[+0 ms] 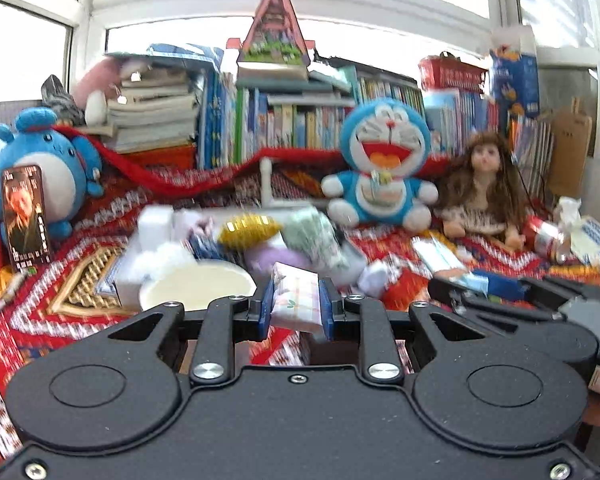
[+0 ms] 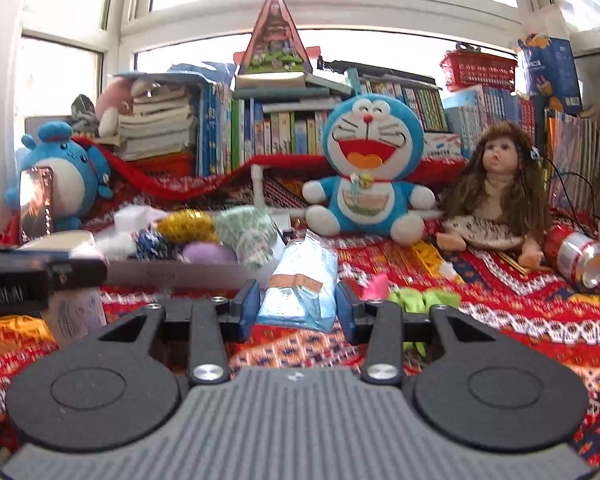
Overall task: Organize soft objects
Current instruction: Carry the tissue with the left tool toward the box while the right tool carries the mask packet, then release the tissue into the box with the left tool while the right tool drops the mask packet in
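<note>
A: What are the jaws doing?

B: The left gripper is closing its blue pads on a pink-checked tissue pack, which is sitting pinched between them. The right gripper is standing partly open around a blue tissue pack; whether its pads are touching the pack cannot be told.

A: And the container?

B: A white box is lying just left of the blue pack. It is holding soft things: a gold scrubber, a purple ball, a green-and-white cloth and white fluff.

A: What is one view showing that the other is not?

B: The left view is showing a round cream lid left of the checked pack. Only the right view is showing a green cloth on the red patterned blanket, right of the blue pack. The Doraemon plush is sitting behind that pack in both views, with a doll at its right.
</note>
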`<state>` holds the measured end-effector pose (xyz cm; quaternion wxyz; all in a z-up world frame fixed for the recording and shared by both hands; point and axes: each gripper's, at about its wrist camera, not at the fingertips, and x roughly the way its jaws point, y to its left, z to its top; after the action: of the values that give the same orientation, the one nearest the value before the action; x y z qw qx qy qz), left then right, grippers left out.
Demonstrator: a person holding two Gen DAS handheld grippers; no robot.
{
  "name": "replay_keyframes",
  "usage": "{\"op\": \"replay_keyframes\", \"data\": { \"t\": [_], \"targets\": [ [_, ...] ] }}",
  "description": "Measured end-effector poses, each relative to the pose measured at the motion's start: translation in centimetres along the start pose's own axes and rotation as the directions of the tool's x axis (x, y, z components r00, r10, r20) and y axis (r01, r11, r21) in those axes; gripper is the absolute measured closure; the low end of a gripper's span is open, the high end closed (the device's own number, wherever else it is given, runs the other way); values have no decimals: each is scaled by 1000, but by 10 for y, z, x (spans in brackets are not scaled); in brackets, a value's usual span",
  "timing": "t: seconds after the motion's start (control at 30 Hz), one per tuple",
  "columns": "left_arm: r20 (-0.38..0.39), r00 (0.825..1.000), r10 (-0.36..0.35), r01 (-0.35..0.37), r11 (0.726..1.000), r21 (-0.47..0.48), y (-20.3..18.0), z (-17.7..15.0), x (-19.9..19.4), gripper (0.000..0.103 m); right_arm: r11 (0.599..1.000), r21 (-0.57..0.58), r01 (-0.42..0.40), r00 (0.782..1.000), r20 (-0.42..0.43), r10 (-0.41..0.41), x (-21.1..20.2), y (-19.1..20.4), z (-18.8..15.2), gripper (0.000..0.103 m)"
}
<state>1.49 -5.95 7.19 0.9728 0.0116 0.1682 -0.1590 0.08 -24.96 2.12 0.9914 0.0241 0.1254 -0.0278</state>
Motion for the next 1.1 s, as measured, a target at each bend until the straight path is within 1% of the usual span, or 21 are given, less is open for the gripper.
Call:
{"op": "replay_keyframes", "data": {
  "t": [0.1, 0.27, 0.43, 0.57, 0.7, 0.87, 1.0, 1.1],
  "targets": [
    [7, 1000, -4, 4, 999, -45, 19, 19, 2, 80, 1000, 14, -24, 1000, 7, 24, 4, 1, 10, 57],
    [29, 998, 47, -45, 996, -72, 49, 42, 6, 80, 998, 30, -62, 998, 10, 62, 13, 2, 25, 57],
    [11, 997, 81, -79, 988, -131, 85, 59, 16, 80, 993, 51, -103, 995, -11, 104, 29, 4, 38, 57],
    [-14, 997, 77, -78, 982, -169, 111, 68, 28, 80, 989, 66, -136, 990, -36, 138, 41, 8, 46, 57],
    [-32, 996, 80, -84, 982, -168, 125, 70, 41, 80, 984, 79, -161, 984, -58, 166, 53, 13, 54, 57],
    [-79, 995, 54, -68, 980, -188, 141, 71, 61, 80, 971, 95, -221, 966, -119, 231, 67, 22, 62, 57],
    [-125, 991, 45, -70, 978, -198, 153, 72, 81, 80, 964, 93, -249, 949, -174, 262, 81, 30, 67, 57],
    [-162, 986, 30, -64, 976, -208, 159, 73, 99, 80, 955, 116, -272, 930, -223, 292, 94, 33, 72, 57]
  ]
}}
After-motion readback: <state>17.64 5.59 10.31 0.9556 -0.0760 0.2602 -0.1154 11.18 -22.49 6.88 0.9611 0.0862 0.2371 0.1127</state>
